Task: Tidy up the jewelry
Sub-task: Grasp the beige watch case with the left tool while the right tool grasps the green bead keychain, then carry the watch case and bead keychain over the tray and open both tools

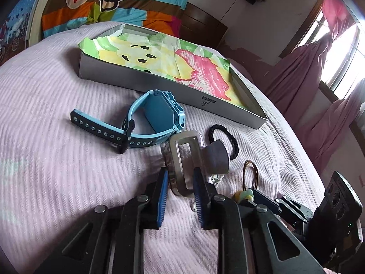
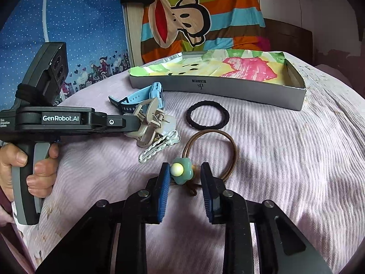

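Note:
My left gripper (image 1: 180, 170) is shut on a grey hair claw clip (image 1: 176, 159); both blue pads press its sides. From the right wrist view the same gripper (image 2: 136, 123) reaches in from the left onto the clip (image 2: 148, 118). My right gripper (image 2: 185, 166) straddles the green flower (image 2: 182, 170) of a brown hair tie. The left pad touches the flower and a narrow gap shows at the right pad. A blue watch (image 1: 159, 114), a black hair tie (image 2: 190, 116) and white snap clips (image 2: 159, 146) lie on the pink bedspread. Behind them stands a shallow grey box (image 2: 216, 89) lined with coloured paper.
A person's hand (image 2: 36, 166) grips the left tool's handle at the left edge. A striped cartoon blanket (image 2: 205, 18) lies beyond the box. Pink curtains and a bright window (image 1: 342, 52) are off to the right of the bed.

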